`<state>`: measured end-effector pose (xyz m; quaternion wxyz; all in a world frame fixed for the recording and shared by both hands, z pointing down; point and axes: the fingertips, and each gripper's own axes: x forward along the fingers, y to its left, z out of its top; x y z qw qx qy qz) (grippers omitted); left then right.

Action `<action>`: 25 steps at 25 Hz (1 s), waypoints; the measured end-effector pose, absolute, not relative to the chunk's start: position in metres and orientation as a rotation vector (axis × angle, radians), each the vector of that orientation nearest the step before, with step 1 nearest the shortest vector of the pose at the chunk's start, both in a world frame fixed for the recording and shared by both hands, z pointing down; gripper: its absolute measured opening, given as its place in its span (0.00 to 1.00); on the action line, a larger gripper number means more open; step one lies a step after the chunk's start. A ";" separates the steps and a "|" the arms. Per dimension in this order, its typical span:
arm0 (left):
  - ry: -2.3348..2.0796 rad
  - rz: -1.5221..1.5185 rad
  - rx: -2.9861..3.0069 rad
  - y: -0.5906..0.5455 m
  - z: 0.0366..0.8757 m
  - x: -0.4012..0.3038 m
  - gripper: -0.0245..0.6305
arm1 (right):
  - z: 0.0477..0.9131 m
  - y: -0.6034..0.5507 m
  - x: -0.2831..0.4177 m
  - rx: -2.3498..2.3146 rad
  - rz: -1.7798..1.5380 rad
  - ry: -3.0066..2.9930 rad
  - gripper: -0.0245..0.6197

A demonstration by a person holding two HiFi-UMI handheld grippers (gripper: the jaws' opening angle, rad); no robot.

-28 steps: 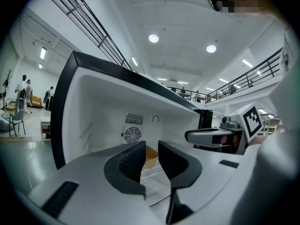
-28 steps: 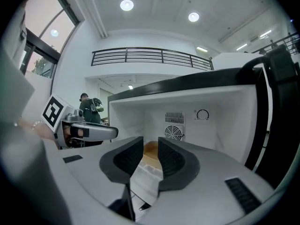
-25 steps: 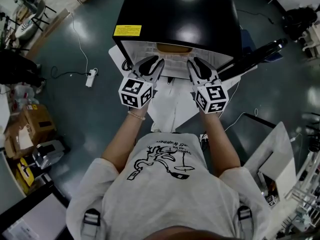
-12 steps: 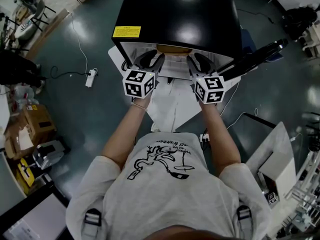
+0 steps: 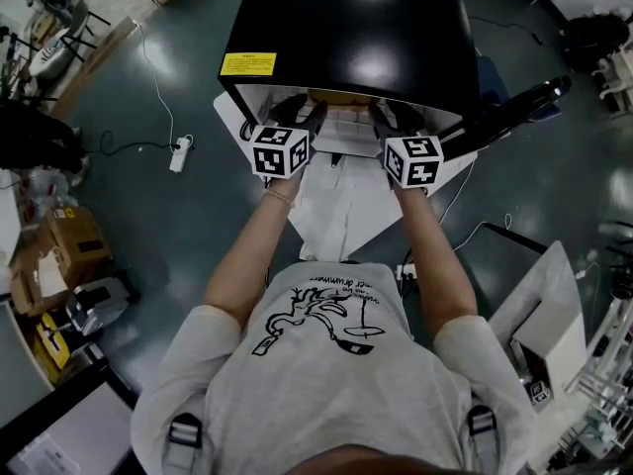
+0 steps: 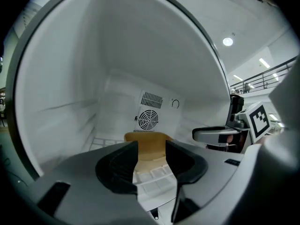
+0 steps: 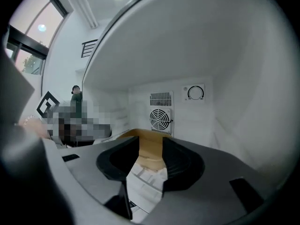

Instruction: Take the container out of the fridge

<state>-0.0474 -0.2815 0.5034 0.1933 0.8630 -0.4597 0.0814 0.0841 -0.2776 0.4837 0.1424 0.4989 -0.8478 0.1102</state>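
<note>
A tan container (image 5: 343,97) sits on the white wire shelf (image 6: 152,175) deep inside the black fridge (image 5: 346,28), in front of the fan on the back wall. In the left gripper view the container (image 6: 149,146) shows through the gap between the jaws, beyond their tips. My left gripper (image 6: 151,161) is opening with nothing between its pads. My right gripper (image 7: 150,159) is opening too, and the container (image 7: 151,149) lies ahead of it, untouched. In the head view the left gripper (image 5: 297,117) and right gripper (image 5: 391,119) reach side by side into the fridge mouth.
The fridge door (image 5: 504,112) stands swung open to the right. A round fan (image 7: 161,118) and a dial (image 7: 195,93) sit on the white back wall. A power strip (image 5: 180,153) and cables lie on the floor at the left.
Both grippers have moved forward, from just outside the fridge opening into its mouth. Their jaws stand wider apart than a second ago.
</note>
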 end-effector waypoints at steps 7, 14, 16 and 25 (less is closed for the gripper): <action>-1.285 0.250 2.376 -0.295 0.519 -0.049 0.38 | 0.502 -0.294 0.087 1.422 0.386 -2.414 0.33; -1.257 0.274 2.355 -0.308 0.527 -0.044 0.40 | 0.515 -0.308 0.085 1.411 0.480 -2.404 0.35; -1.249 0.281 2.346 -0.311 0.528 -0.042 0.41 | 0.518 -0.312 0.085 1.416 0.507 -2.397 0.37; -1.235 0.314 2.265 -0.322 0.544 -0.044 0.47 | 0.540 -0.322 0.087 1.421 0.639 -2.368 0.42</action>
